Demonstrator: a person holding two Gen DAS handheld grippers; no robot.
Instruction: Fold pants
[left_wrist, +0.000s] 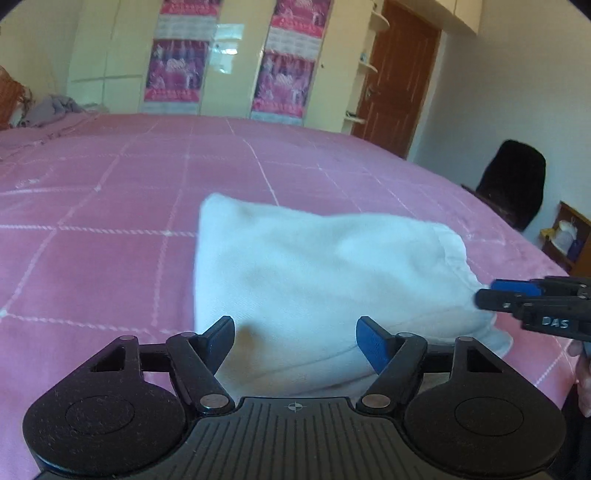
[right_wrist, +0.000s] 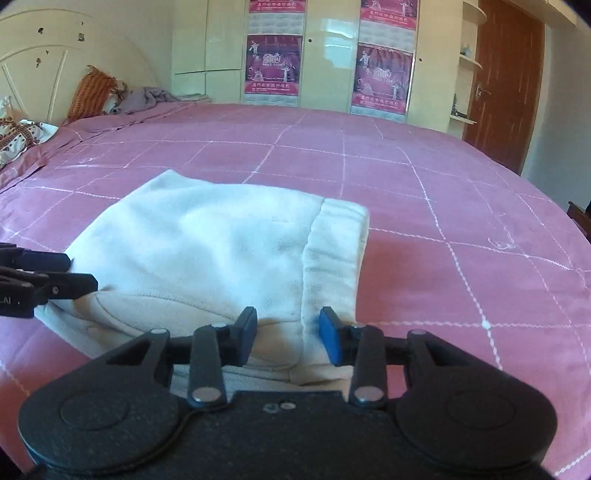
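White pants (left_wrist: 314, 273) lie folded into a compact bundle on the pink checked bedspread (left_wrist: 110, 206); they also show in the right wrist view (right_wrist: 207, 254), waistband at the right. My left gripper (left_wrist: 295, 336) is open, its jaws apart just over the bundle's near edge, holding nothing. My right gripper (right_wrist: 288, 332) is open too, jaws apart over the near waistband corner. Each gripper shows in the other's view: the right one (left_wrist: 484, 291) at the bundle's right edge, the left one (right_wrist: 83, 271) at its left edge.
The bedspread (right_wrist: 443, 221) spreads wide around the bundle. Pillows (right_wrist: 92, 92) and a headboard lie at the far left. A wardrobe with posters (right_wrist: 273, 62) and a brown door (right_wrist: 506, 81) stand behind the bed. A dark chair (left_wrist: 513, 181) is beside the bed's right edge.
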